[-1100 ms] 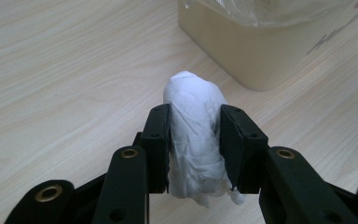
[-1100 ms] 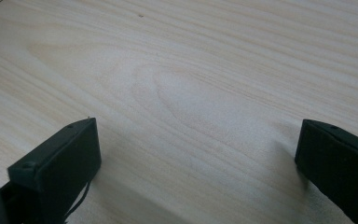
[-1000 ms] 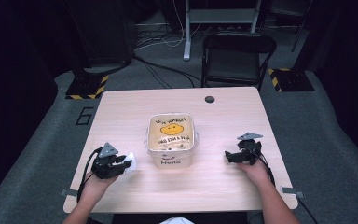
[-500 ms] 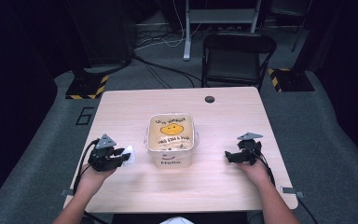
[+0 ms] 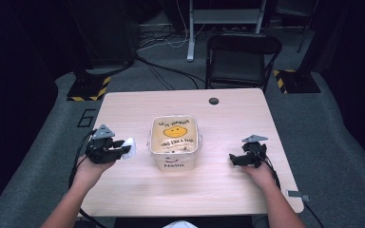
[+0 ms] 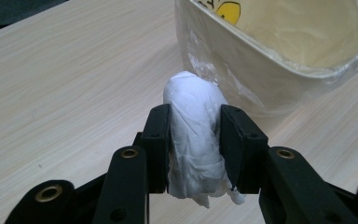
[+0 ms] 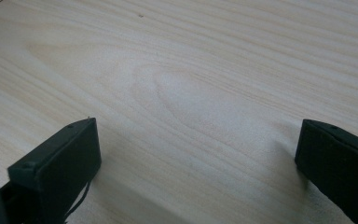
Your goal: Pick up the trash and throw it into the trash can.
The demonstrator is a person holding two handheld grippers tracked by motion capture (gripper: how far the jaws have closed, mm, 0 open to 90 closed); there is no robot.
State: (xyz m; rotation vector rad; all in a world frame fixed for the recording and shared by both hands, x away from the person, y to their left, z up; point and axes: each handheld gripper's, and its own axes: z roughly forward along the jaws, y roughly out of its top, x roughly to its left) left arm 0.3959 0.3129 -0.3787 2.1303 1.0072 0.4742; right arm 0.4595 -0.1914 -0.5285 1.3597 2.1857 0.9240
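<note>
My left gripper (image 5: 125, 151) is clamped on a crumpled white tissue wad (image 6: 195, 140); the wad fills the gap between both pads and sticks out past my fingertips toward the plastic tub (image 5: 174, 141). I hold it just beside the tub's left wall, above the table (image 5: 138, 107). My right gripper (image 7: 196, 154) rests on the table on the tub's other side, well apart, jaws spread wide with bare wood between them.
</note>
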